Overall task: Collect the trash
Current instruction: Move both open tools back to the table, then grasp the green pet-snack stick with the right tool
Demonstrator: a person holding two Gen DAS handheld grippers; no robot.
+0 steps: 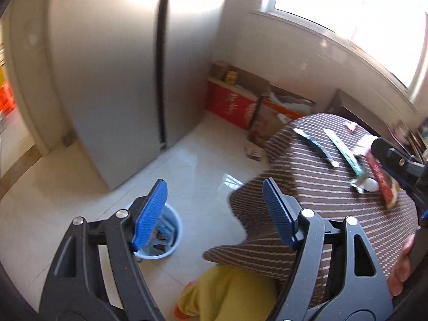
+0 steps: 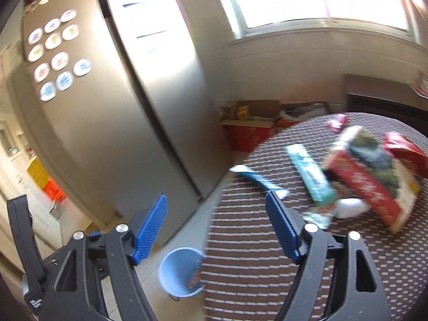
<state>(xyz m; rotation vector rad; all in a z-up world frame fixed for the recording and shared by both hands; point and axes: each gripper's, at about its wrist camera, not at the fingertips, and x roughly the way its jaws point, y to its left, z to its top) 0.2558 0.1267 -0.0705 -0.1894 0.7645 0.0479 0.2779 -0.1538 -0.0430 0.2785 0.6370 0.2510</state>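
My left gripper [image 1: 214, 184] is open with nothing between its fingers, held over the floor by the table's edge. Below its left finger stands a light blue bin [image 1: 172, 230] holding some trash. On the brown striped tablecloth [image 1: 321, 200] lie a blue wrapper [image 1: 315, 144], a green wrapper [image 1: 345, 151], a red packet [image 1: 382, 184] and a small white lump [image 1: 372, 185]. My right gripper [image 2: 216, 198] is also open and empty, above the table's left edge. The bin [image 2: 182, 272] sits below it. The red box [image 2: 369, 184], green wrapper [image 2: 310, 176] and blue wrapper [image 2: 256, 179] lie ahead to its right.
A tall steel refrigerator [image 1: 112, 80] fills the left. Cardboard boxes [image 1: 235, 99] stand against the wall under the window [image 1: 347, 0]. A person's yellow trouser leg [image 1: 227, 291] and a hand [image 1: 401, 267] show at the bottom. A pink wrapper [image 2: 337, 121] lies at the table's far side.
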